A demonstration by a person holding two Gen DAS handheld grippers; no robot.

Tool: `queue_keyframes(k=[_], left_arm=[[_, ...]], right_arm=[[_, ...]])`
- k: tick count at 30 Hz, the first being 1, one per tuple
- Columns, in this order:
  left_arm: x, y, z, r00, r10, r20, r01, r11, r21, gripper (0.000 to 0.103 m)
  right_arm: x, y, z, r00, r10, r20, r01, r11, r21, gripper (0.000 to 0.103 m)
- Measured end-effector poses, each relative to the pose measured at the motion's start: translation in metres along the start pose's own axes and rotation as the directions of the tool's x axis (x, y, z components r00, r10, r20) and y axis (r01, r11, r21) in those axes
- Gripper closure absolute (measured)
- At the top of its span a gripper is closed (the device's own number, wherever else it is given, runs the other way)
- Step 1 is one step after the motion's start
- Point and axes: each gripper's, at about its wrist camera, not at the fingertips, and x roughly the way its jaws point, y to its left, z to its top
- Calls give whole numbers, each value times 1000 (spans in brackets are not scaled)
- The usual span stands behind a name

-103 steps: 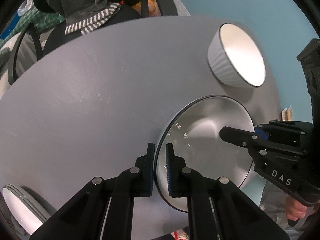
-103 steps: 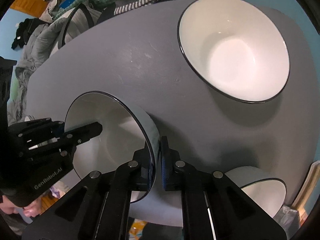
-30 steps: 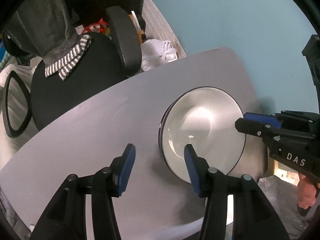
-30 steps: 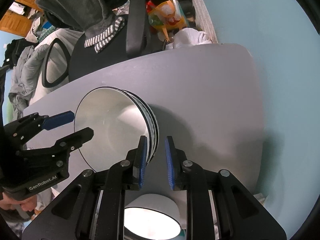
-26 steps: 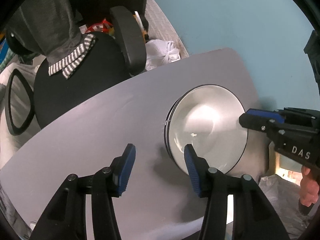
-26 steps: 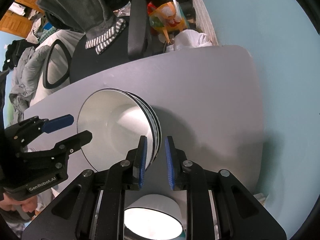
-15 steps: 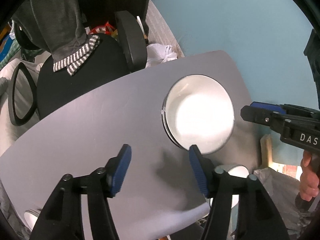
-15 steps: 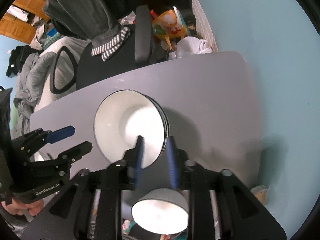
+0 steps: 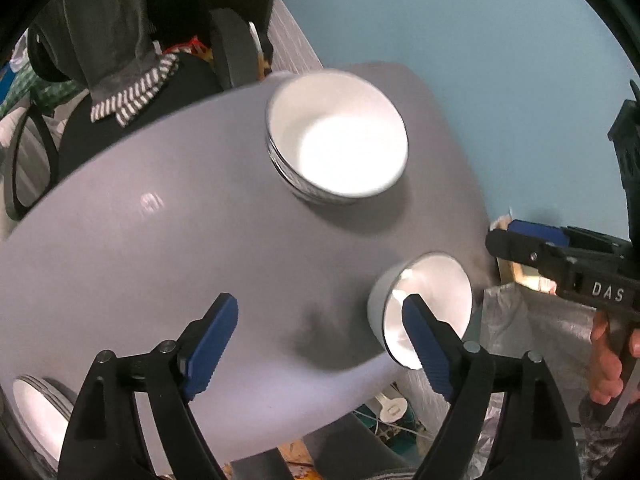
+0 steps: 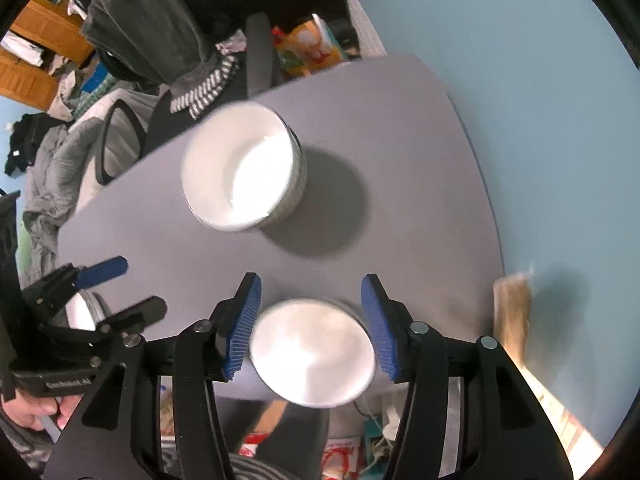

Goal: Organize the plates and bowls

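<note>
Big bowls [image 9: 340, 152] sit nested at the far end of the table [image 9: 160, 240]. Left gripper [image 9: 320, 344] and right gripper [image 10: 310, 328] both opening, empty. Left to do, likely: small bowl [image 10: 312, 360] at the near edge and plates [image 9: 36, 408] (left edge).

The worktop [image 9: 168, 240] is a smooth grey surface with a dull sheen that catches a small patch of light. The stacked bowls [image 9: 338, 156] look like glazed white ceramic, glossy inside, with thin dark rims; the small bowl [image 9: 424, 300] has the same shiny white glaze and a matt-looking ribbed outside. The plates [image 9: 34, 408] at the edge seem glazed white too. Both the left gripper [image 9: 320, 344] and the right gripper [image 10: 310, 322] are matt black plastic with silvery metal screws, their pads [image 10: 244, 320] ridged blue rubber. A grey knitted cloth [image 10: 160, 28] with a striped cuff hangs on the chair, and the wall [image 9: 480, 60] is matt blue paint.
</note>
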Motion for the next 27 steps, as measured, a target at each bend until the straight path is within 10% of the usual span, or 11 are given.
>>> queue_keyframes(k=[19,23,27], left_arm=[[83,-41,-29,996,27,-81,-27,1000,4,26],[91,-41,-26,994,24,-108,-24,1000,0,64],[100,-41,-25,990,-6,-143,5,1000,-4,78]], right_arm=[[62,-45,-45,997,-15,-81,18,999,37,50],[66,-43,-46,995,-25,-94,26,1000,9,64],[72,-42,-47,993,-34,-112,34,999,-3,78]])
